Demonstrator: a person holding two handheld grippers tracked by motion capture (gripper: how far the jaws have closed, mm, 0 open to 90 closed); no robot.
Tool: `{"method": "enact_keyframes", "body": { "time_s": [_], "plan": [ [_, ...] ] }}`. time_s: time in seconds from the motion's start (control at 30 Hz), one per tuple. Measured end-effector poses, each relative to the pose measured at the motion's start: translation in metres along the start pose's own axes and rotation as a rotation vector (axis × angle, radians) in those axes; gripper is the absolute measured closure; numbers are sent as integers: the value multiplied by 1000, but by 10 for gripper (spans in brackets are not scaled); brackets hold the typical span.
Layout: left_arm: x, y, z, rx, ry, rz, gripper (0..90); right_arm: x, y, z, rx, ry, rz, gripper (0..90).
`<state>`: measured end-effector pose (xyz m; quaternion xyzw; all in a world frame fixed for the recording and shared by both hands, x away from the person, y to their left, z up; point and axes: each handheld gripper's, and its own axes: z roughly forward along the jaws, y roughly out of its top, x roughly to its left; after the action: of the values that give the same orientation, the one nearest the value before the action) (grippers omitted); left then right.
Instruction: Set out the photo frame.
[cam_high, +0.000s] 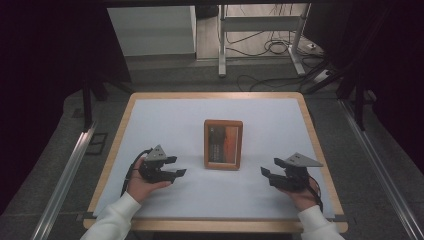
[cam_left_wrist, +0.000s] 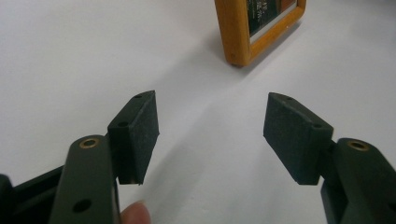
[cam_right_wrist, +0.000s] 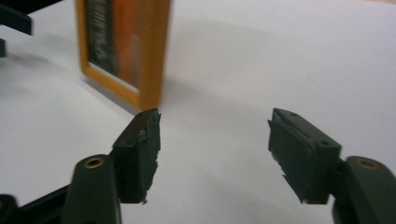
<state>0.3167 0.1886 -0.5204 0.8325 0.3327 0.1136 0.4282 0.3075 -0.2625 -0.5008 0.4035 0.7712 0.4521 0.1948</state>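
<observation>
Both grippers, left gripper (cam_high: 179, 167) and right gripper (cam_high: 268, 173), sit spread wide with nothing between the jaws, flanking the wooden picture frame (cam_high: 223, 144) mid-table (cam_high: 150, 125). Looks like the approach step; next they'd probably need to close in on it.

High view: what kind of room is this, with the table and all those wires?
Probably a lab or workshop: a white-topped table holding a wooden picture frame, loose cables on the floor, and metal stand legs behind.

You have one wooden picture frame (cam_high: 223, 144) on one white-topped table (cam_high: 165, 125) — nothing else rests there. You hold two grippers — one left gripper (cam_high: 175, 167), one right gripper (cam_high: 270, 167) — each with two jaws.
</observation>
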Motion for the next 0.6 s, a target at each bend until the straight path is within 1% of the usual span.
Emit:
{"method": "enact_keyframes", "body": {
  "time_s": [0.13,0.27,0.3,0.4,0.53,0.6],
  "plan": [
    [-2,-3,-4,-4,9,-4,341,-15,-17,-16,13,-30,16,308],
    [-3,-6,-7,-8,17,-11,338,-22,-24,-24,3,-51,31,301],
    [-4,-7,-8,-6,20,-11,338,-23,-24,-24,1,-55,29,298],
    [-5,-8,-9,-8,26,-14,336,-20,-22,-21,0,-47,15,289],
    [-5,-9,-9,-5,29,-12,333,-15,-21,-15,11,-39,-25,263],
    [-4,-9,-9,-5,30,-14,333,-13,-19,-14,5,-40,-28,241]
  ]
}}
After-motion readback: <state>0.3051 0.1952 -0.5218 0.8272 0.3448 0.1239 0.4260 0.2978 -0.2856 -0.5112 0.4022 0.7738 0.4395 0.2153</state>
